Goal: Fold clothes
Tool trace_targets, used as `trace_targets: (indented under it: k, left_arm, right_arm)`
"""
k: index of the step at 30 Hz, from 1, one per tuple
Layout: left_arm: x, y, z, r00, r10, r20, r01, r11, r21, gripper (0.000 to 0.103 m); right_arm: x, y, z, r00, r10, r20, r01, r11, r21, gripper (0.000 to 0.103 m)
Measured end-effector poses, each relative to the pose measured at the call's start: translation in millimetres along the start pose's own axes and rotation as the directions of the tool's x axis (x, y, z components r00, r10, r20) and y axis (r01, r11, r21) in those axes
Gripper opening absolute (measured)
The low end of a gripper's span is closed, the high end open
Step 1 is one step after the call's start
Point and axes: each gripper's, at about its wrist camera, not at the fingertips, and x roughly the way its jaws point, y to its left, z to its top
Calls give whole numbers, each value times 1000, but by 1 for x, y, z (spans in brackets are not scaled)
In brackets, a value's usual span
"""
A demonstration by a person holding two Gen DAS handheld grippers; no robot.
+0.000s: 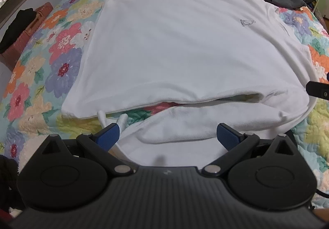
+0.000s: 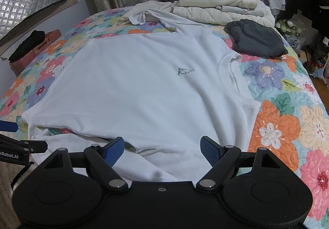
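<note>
1. We see the left gripper [image 1: 168, 133] with its blue pads spread wide and nothing between them; it hovers over the near sleeve of the white sweatshirt [image 1: 185, 44].
2. We see the right gripper [image 2: 162, 147] equally wide apart and gripping nothing, above the sweatshirt's near edge by the shoulder.
3. The white sweatshirt [image 2: 133, 85] lies front up on the floral quilt [image 2: 287, 126], collar toward the right, with a small rabbit logo [image 2: 183, 71] on the chest.
4. The near sleeve is loosely doubled beside the body, with a strip of quilt showing between them.
5. Beyond the sweatshirt, a dark grey garment [image 2: 257, 38] and a stack of cream clothes [image 2: 222, 7] rest on the quilt.
6. At the left edge sits a brown case [image 1: 26, 36] with a black item on top.
</note>
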Motion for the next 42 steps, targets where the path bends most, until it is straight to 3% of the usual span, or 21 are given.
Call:
trace_targets:
  k: [42]
  left_arm:
    - [1, -3, 1, 1000, 9, -23, -8, 1000, 21, 103]
  right_arm:
    - [3, 0, -2, 1000, -3, -21, 3, 1000, 7, 85]
